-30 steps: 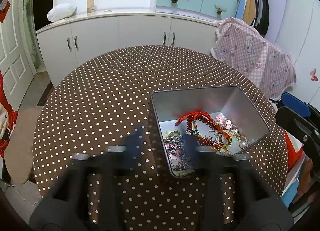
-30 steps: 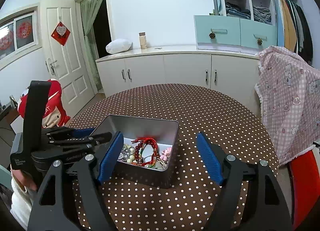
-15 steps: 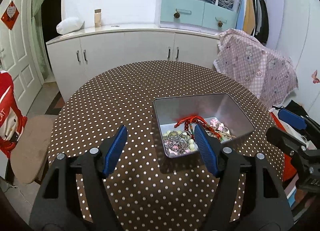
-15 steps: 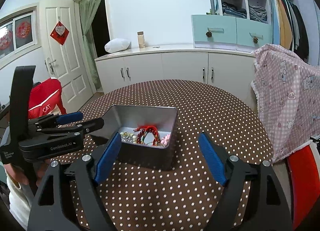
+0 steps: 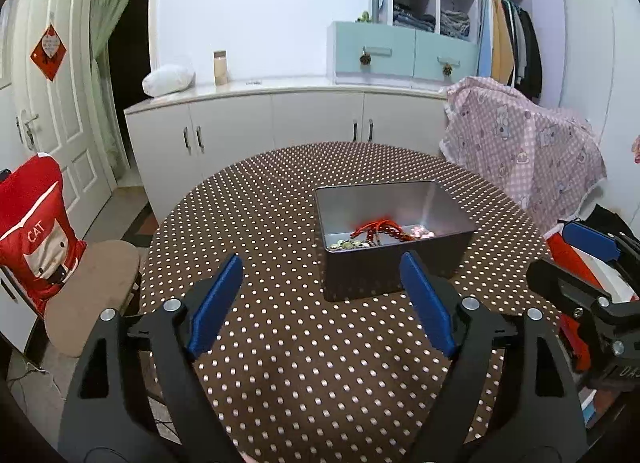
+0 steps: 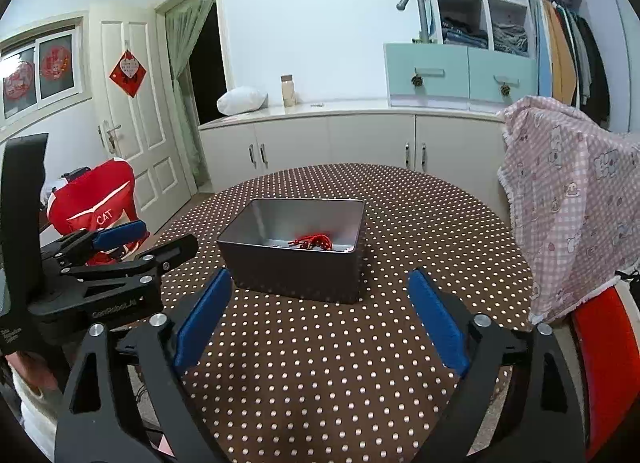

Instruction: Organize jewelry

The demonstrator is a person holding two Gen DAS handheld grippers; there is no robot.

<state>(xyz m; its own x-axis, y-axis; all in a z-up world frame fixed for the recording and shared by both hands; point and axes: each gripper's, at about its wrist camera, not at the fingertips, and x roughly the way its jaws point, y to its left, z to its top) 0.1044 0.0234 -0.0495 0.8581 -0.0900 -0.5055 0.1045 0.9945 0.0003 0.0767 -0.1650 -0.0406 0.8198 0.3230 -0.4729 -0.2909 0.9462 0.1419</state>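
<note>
Two grippers, left gripper (image 5: 322, 295) and right gripper (image 6: 318, 313), are opening, jaws empty. Beyond them a rectangular metal tin (image 6: 296, 275) holding tangled red beaded jewelry (image 5: 380, 229) sits on the polka-dot tablecloth (image 5: 280, 343).

my left gripper (image 5: 322, 295) and right gripper (image 6: 320, 309): black frames, blue pads, silver screws, white lettering.

Left gripper (image 5: 320, 299): I see its jaws opening, nothing between the blue pads.
Right gripper (image 6: 318, 317): jaws opening too, empty, level beside the left one, both tilted downward.
</note>
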